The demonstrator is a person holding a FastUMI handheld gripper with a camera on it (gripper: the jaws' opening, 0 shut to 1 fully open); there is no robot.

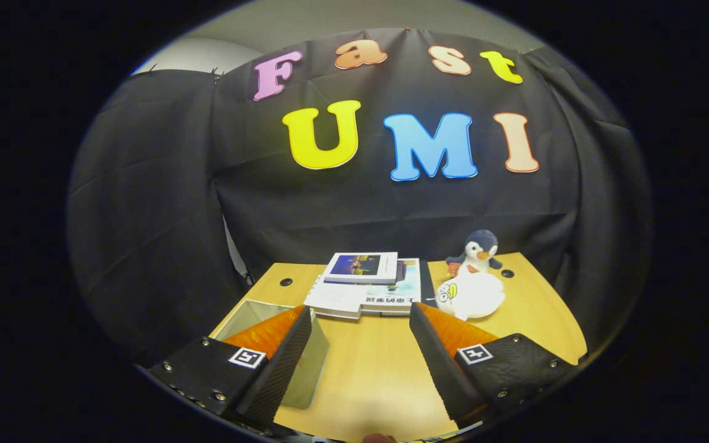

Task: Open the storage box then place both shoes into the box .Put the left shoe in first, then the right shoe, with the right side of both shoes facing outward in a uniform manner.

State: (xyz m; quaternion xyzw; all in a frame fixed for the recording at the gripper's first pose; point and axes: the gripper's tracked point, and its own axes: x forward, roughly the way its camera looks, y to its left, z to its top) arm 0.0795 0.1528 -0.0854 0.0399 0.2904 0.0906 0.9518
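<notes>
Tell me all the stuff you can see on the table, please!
table: one, light wood, under everything.
box: one, greyish, open-topped, at the near left edge, partly behind the left finger.
books: a stack of at least two, mostly white, beyond the fingers.
penguin toy: one, dark blue and white, at the back, right of the books.
white plush toy: one, white, in front of the penguin.
gripper: one, fingers open, holding nothing.
</notes>
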